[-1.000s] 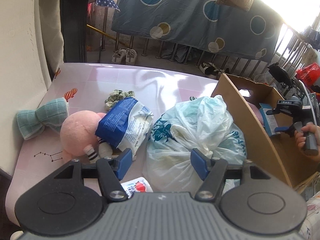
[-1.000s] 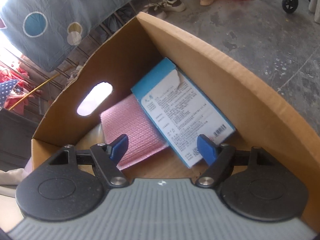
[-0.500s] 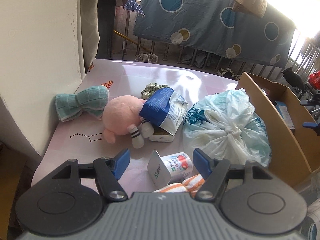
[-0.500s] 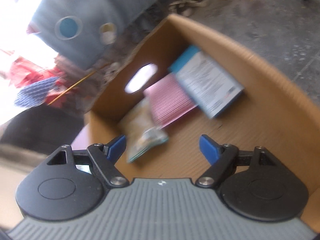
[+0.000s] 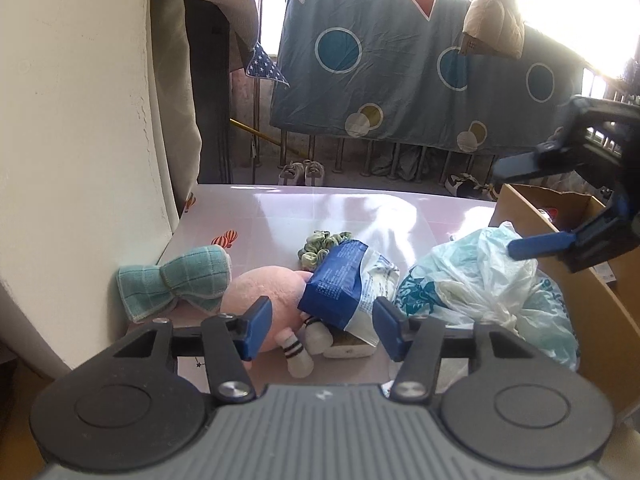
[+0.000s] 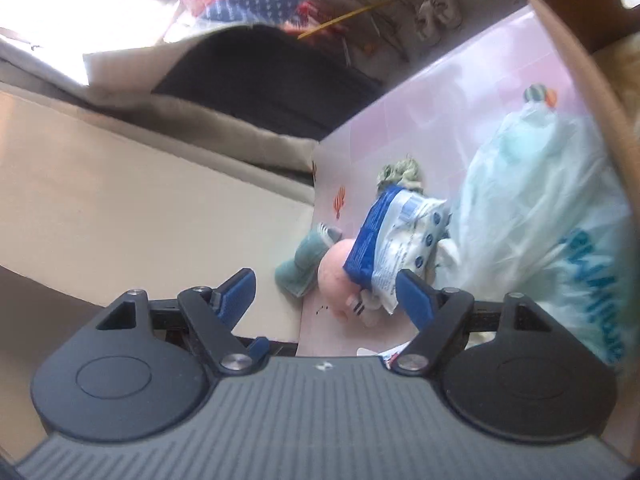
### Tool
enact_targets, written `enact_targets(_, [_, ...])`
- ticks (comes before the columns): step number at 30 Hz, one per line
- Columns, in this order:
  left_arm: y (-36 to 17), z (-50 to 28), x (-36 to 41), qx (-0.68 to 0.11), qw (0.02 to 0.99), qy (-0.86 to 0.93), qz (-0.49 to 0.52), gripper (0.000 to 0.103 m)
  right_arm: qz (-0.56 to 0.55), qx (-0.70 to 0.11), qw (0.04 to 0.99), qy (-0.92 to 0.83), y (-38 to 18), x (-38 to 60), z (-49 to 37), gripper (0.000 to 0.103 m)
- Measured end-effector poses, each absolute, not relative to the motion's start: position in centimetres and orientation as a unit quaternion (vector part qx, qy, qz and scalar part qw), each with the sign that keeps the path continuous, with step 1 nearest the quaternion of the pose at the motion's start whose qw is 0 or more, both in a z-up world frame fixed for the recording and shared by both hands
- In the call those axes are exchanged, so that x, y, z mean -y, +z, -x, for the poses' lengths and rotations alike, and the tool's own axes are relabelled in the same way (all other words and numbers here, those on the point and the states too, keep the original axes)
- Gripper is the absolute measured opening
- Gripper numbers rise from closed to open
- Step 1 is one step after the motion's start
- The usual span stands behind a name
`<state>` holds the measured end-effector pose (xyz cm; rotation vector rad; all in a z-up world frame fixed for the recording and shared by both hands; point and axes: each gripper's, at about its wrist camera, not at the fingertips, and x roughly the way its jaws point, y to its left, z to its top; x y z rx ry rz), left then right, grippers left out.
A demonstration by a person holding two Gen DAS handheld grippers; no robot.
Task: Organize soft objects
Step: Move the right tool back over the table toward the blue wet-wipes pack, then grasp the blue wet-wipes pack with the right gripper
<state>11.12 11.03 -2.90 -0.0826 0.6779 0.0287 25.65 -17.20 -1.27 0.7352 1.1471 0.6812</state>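
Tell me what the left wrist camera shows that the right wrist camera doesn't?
Only the left view shows the blue sheet with circles hung on the railing, and the right tongs open above the tied plastic bag.

Only the right view shows a dark panel above the wall.

Both show the pink plush toy, teal bow, blue-and-white packet, green scrunchie, pink table and cardboard box.

Both wrist views near, angled down, sharing pink table (image 5: 320, 208)

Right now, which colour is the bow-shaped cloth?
Teal green bow-shaped cloth, clearest in the left wrist view.
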Motion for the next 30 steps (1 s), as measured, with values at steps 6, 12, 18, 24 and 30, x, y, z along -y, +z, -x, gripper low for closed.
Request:
enact_targets(6, [-4.6,-16.0,-10.7,-0.362,0.931,-0.021,0.027,0.055,-0.29,-0.593,0.7,0.274,-5.6,10.0,-28.5,0.077])
enact_targets(12, [-6.5,-21.4,-11.0,-0.414,0.908,-0.047,0.043,0.058,-0.285,-0.62,0.695,0.227,-8.7,8.8,-31.7,0.077])
enact_targets(18, [-8.4,-25.0,-11.4,-0.463,0.883,-0.049,0.058,0.061,-0.289,-0.623,0.691,0.225,-10.0,8.5,-33.2,0.077])
enact_targets(24, [-9.1,-26.0,-12.4,-0.484,0.866,-0.069,0.104,0.061,-0.29,-0.629,0.685,0.226,-11.2,8.3,-33.6,0.078])
enact_targets(30, [-8.2,-25.0,-11.9,-0.463,0.866,-0.126,0.144,0.06,-0.288,-0.63,0.683,0.23,-11.9,8.3,-34.0,0.078])
